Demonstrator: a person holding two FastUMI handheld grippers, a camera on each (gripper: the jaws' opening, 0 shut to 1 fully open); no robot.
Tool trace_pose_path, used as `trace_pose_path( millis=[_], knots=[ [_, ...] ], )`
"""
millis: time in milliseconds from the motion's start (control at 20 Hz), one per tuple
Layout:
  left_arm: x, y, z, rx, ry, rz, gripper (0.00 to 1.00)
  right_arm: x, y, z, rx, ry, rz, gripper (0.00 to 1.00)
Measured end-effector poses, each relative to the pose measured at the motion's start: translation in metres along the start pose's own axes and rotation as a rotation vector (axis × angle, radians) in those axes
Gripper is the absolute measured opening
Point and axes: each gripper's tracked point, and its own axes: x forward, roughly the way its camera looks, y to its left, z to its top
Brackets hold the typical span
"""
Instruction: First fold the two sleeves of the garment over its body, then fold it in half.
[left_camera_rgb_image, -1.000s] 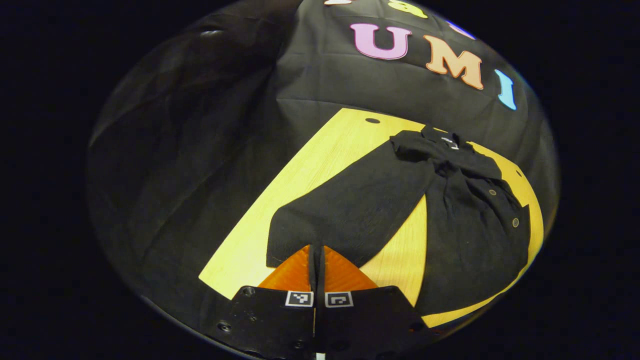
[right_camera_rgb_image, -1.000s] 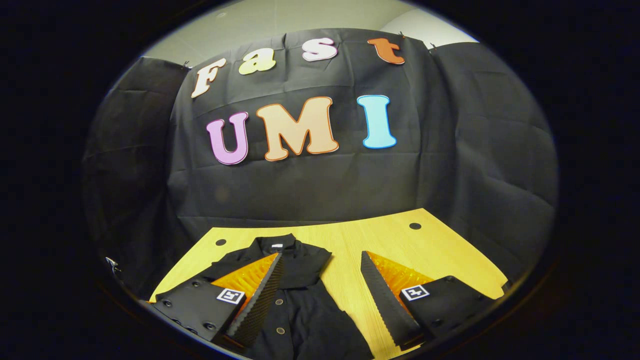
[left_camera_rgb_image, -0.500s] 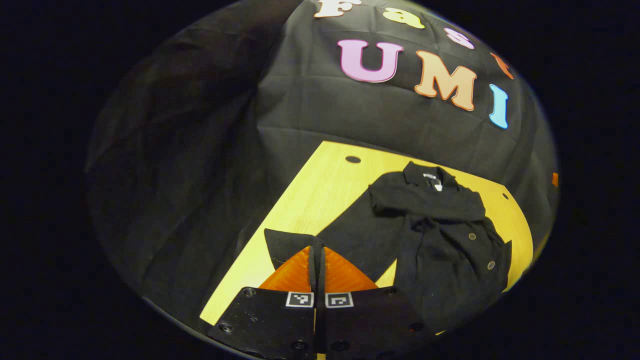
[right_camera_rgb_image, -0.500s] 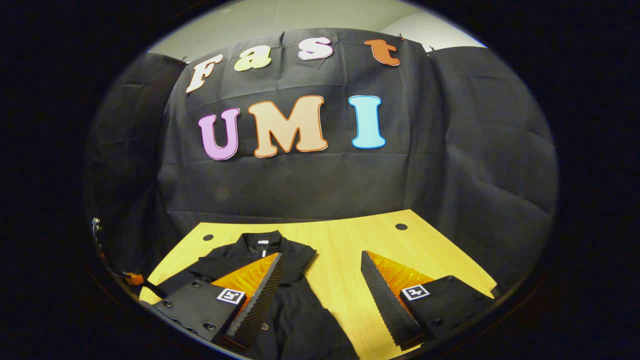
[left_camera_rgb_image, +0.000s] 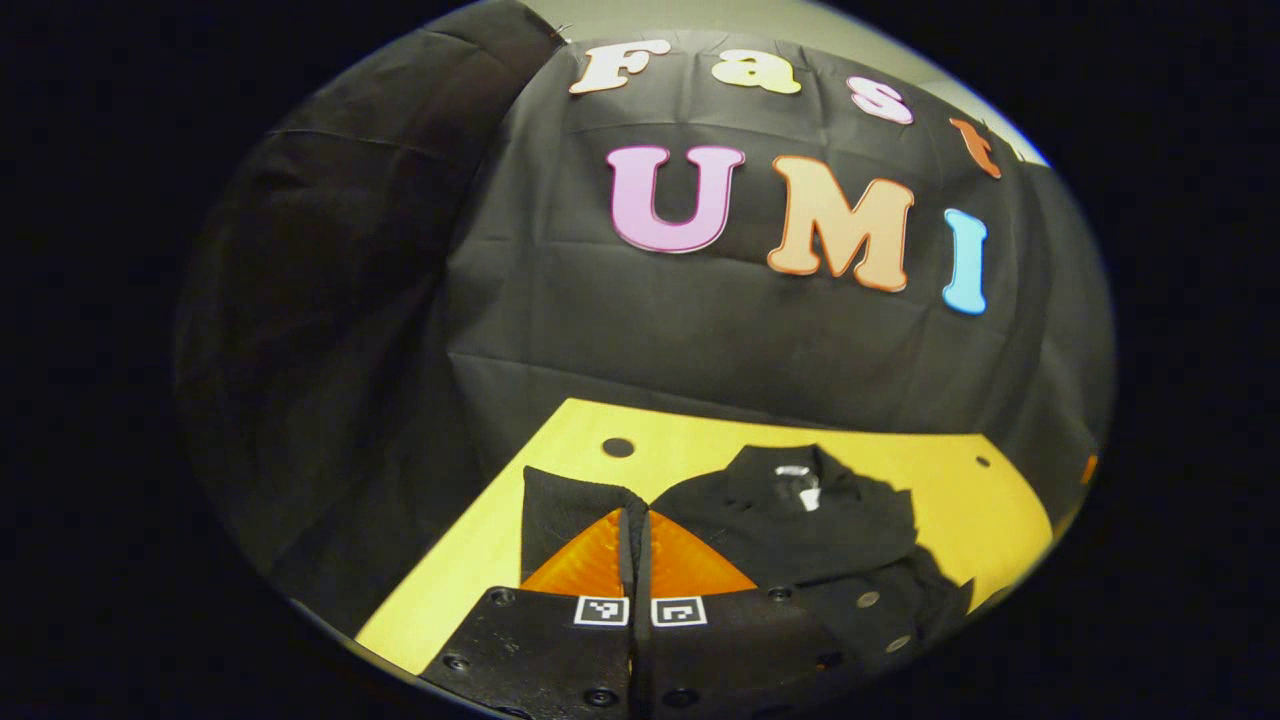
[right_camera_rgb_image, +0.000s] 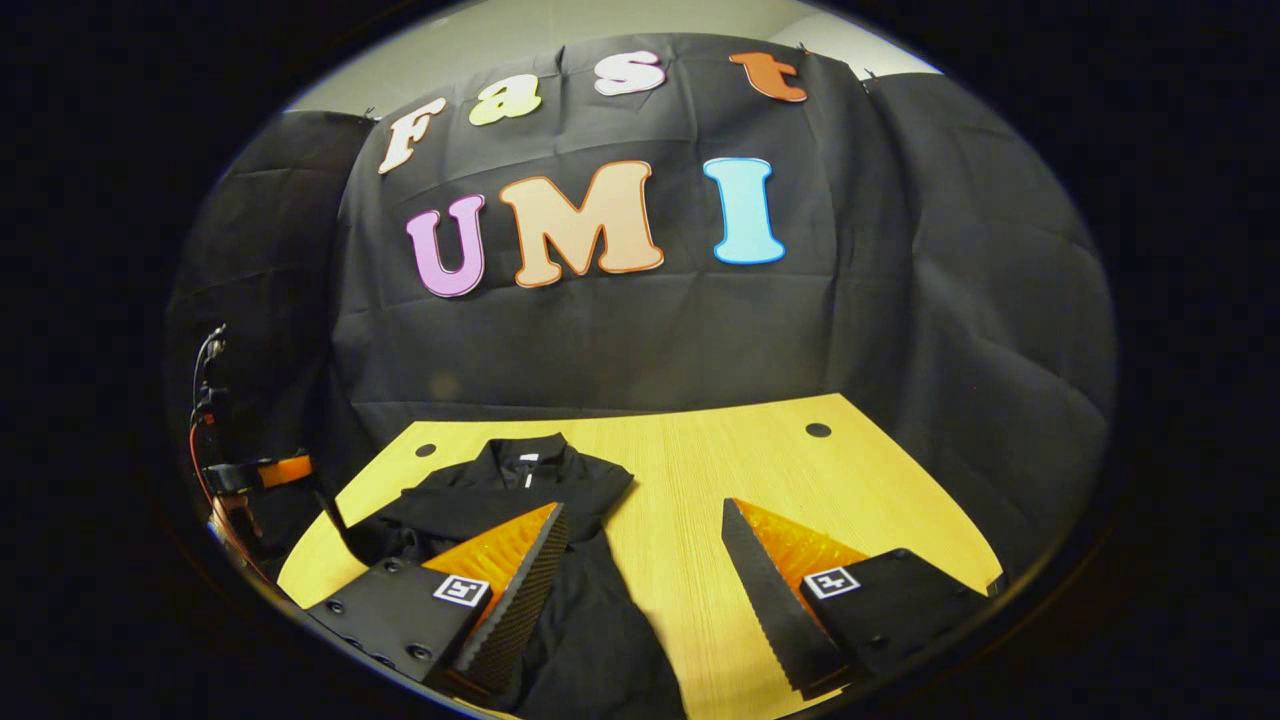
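- Two sleeves to fold, and only the first in hand, judging by the lie of the cloth.
- Black button-front shirt (left_camera_rgb_image: 800, 520) spread on the yellow wooden tabletop (left_camera_rgb_image: 560, 450), collar toward the far wall, buttons facing up along the near right part.
- Left gripper (left_camera_rgb_image: 634, 525) at the near left of the shirt, jaws pressed together on the cuff end of the left sleeve (left_camera_rgb_image: 560, 495), black fabric rising just behind the fingertips.
- Sleeve apparently lifted off the tabletop and carried toward the shirt's body; cuff not yet laid down on the chest, as far as the left gripper view allows.
- In the right gripper view, same shirt (right_camera_rgb_image: 530, 495) at the near left of the tabletop (right_camera_rgb_image: 720, 470), collar far, hem running off under the near edge of the view.
- Right gripper (right_camera_rgb_image: 640, 590) hovering above the tabletop, jaws spread wide, nothing between them; left finger over the shirt front, right finger over bare wood.
- Other gripper's body, with a cable, visible at the far left edge of the right gripper view, just beside the tabletop's left border.
- Next move, by judgement: swing the pinched cuff rightward across the chest, lower it flat, then release.
- Calls for a low, smooth arc so the sleeve creases at the shoulder seam instead of dragging the body along.
- Afterward, likely the right gripper's turn on the opposite sleeve, whose position cannot be made out here.
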Motion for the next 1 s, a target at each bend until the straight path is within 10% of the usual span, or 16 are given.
trace_pose_path(
  millis=[1000],
  knots=[
    [0.083,-0.278,-0.081,0.144,0.166,-0.241,0.0,-0.015,-0.134,-0.023,0.102,0.056,-0.021,0.98]
  ],
)
